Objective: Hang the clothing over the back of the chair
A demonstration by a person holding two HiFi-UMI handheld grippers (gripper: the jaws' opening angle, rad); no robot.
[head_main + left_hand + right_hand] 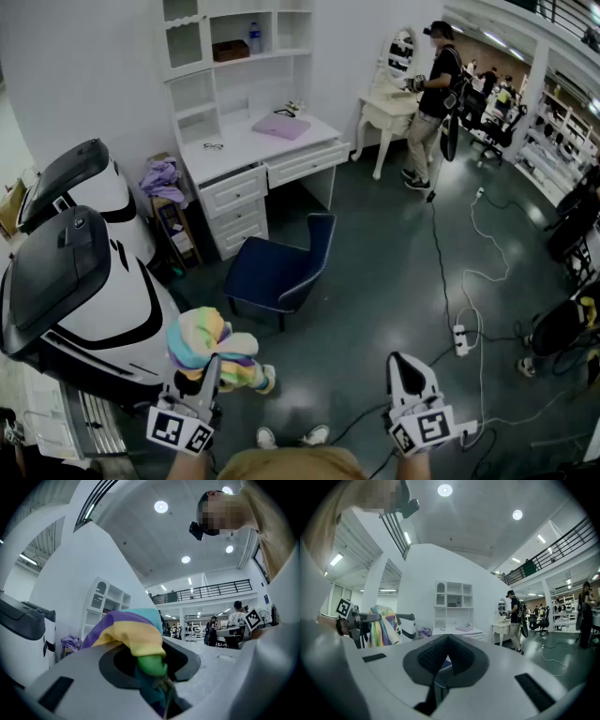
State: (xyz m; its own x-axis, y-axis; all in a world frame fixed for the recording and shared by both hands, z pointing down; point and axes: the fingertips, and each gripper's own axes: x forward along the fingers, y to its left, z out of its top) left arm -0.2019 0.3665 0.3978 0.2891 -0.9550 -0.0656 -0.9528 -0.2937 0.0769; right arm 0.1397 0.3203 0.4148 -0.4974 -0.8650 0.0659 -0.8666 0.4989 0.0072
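Note:
A rainbow-striped piece of clothing (211, 345) hangs bunched from my left gripper (210, 373) at the lower left of the head view. In the left gripper view the jaws are shut on the clothing (133, 634), which spills over the left gripper (147, 660) in purple, yellow and green folds. My right gripper (406, 364) is at the lower right, shut with nothing in it, and its pads (436, 653) meet in its own view. The dark blue chair (278, 272) stands ahead of both grippers, its back (321, 246) to the right. The right gripper view also shows the clothing (384, 626).
A white desk with drawers (267, 155) and shelves stands behind the chair. Two large white-and-black machines (84, 281) crowd the left side. Cables and a power strip (459, 339) lie on the floor to the right. A person (433, 98) stands at a dressing table far back.

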